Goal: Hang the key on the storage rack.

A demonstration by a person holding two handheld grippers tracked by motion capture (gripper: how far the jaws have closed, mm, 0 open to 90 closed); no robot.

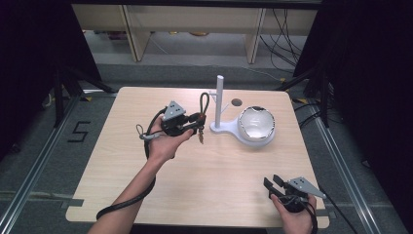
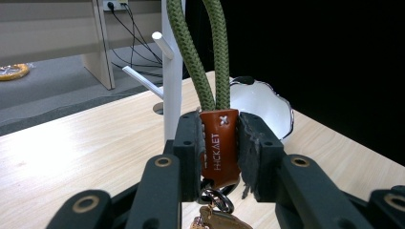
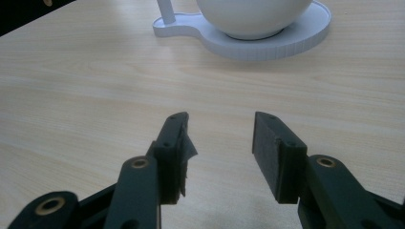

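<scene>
My left gripper (image 1: 196, 121) is shut on a key fob: a brown leather tag (image 2: 218, 145) pinched between both pads, with a green rope loop (image 2: 198, 52) rising above the jaws and a metal ring with keys (image 2: 217, 212) hanging below. In the high view the green rope loop (image 1: 204, 103) stands just left of the white peg stand (image 1: 219, 100), close to its side pegs. The white stand's post (image 2: 172, 71) rises right behind the loop. A white bowl (image 1: 256, 123) sits on the stand's base. My right gripper (image 1: 272, 183) rests open and holds nothing near the table's front right edge.
The light wooden table (image 1: 204, 190) has a small round hole (image 1: 236, 102) near its far edge. Desk legs and cables stand on the floor beyond the table. Black curtains hang on both sides. The stand's base (image 3: 267, 40) lies ahead of the right gripper.
</scene>
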